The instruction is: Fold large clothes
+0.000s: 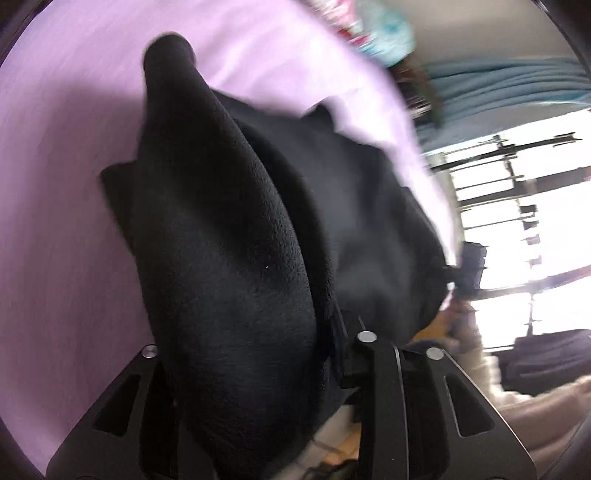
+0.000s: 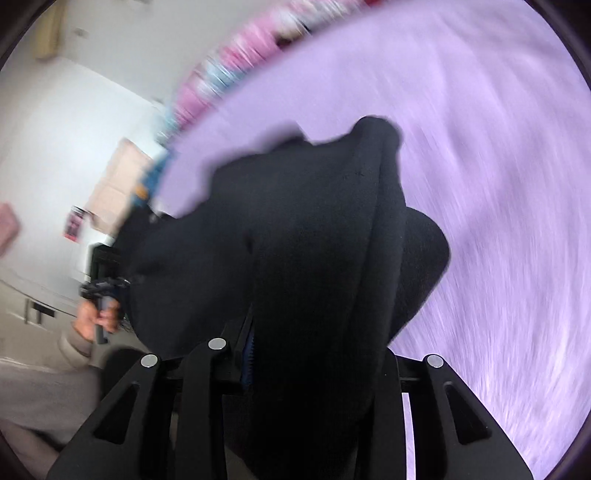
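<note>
A large black fleece garment (image 1: 236, 236) hangs from both grippers above a lilac bed sheet (image 1: 66, 206). My left gripper (image 1: 295, 354) is shut on a bunched fold of the garment, and the cloth drapes over and hides its fingertips. In the right wrist view my right gripper (image 2: 295, 362) is shut on another fold of the same black garment (image 2: 314, 258), lifted over the lilac sheet (image 2: 498, 221). The other hand with its gripper (image 2: 99, 306) shows at the left of the right wrist view, holding the far end of the garment.
Patterned bedding (image 1: 376, 33) lies at the far edge of the bed. A bright window with dark bars (image 1: 524, 221) and blue curtain (image 1: 509, 85) stand to the right. A white wall and a pale cabinet (image 2: 118, 184) are left in the right wrist view.
</note>
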`<state>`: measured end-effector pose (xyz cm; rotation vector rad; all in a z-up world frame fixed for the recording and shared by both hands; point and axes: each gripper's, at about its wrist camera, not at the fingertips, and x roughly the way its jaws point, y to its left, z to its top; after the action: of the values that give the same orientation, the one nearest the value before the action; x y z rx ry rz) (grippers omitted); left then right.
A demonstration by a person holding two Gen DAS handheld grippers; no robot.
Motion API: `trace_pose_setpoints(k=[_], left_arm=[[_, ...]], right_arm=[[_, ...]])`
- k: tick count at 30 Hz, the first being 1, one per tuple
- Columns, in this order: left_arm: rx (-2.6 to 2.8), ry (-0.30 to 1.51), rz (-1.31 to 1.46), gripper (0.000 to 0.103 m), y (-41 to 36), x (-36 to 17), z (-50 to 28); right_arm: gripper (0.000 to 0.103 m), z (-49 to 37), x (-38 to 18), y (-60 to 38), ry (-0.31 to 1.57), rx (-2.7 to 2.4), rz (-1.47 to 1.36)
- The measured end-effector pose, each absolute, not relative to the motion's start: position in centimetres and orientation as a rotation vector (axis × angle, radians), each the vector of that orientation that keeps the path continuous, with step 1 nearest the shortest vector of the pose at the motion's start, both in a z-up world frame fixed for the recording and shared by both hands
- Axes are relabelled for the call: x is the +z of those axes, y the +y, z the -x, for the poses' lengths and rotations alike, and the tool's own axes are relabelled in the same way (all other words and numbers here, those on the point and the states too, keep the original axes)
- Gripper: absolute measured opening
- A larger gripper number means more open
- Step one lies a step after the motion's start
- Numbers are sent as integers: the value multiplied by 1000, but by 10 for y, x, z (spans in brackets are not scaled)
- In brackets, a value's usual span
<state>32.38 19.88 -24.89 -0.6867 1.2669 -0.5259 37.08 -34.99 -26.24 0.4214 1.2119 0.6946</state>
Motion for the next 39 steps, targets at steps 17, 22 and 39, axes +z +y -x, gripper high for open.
trace_pose_setpoints(k=[17,22,39], left_arm=[[-418,1285,613,97,201,-274,-313],[-529,1259,568,97,179,-276,-325],[-622,1220,628,27,159,-242,-334]], right_arm=[[97,-386,-296,-360,1236,614,-491],[97,-396,-308,-319,1282,767,-367],[26,-382,-267,-309,1158,869,-447]])
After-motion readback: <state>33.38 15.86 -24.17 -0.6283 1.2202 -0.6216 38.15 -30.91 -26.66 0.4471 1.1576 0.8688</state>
